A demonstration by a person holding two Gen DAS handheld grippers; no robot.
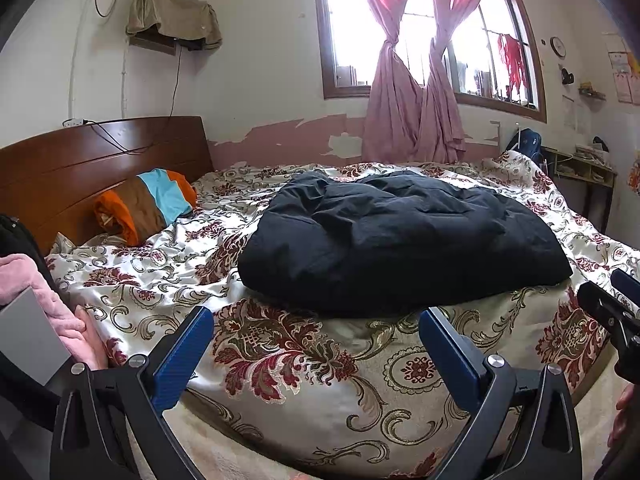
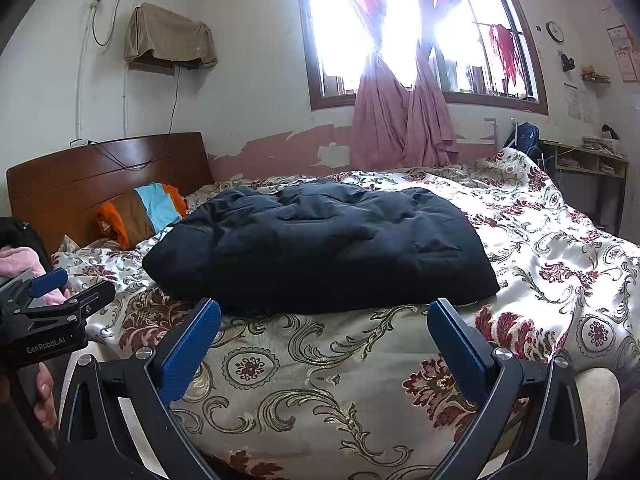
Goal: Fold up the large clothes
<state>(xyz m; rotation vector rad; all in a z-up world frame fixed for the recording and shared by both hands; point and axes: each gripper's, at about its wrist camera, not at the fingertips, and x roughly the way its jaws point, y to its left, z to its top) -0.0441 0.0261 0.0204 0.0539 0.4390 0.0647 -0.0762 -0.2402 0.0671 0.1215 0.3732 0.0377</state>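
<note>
A large dark navy padded garment (image 1: 400, 240) lies folded into a thick bundle on the flowered bedspread (image 1: 304, 364), its near edge just beyond both grippers. In the right wrist view the same garment (image 2: 320, 248) fills the middle of the bed. My left gripper (image 1: 316, 320) is open, its blue pads spread wide over the bedspread with nothing between them. My right gripper (image 2: 324, 312) is open too, just short of the garment's near edge. The right gripper's tips (image 1: 616, 300) show at the right edge of the left view; the left gripper (image 2: 68, 292) shows at the left edge of the right view.
A striped orange, brown and blue pillow (image 1: 148, 204) leans on the wooden headboard (image 1: 96, 160). Pink fabric (image 1: 36, 296) lies at the left. Tied pink curtains (image 1: 412, 100) hang at the window. A desk (image 1: 584, 168) stands at the far right.
</note>
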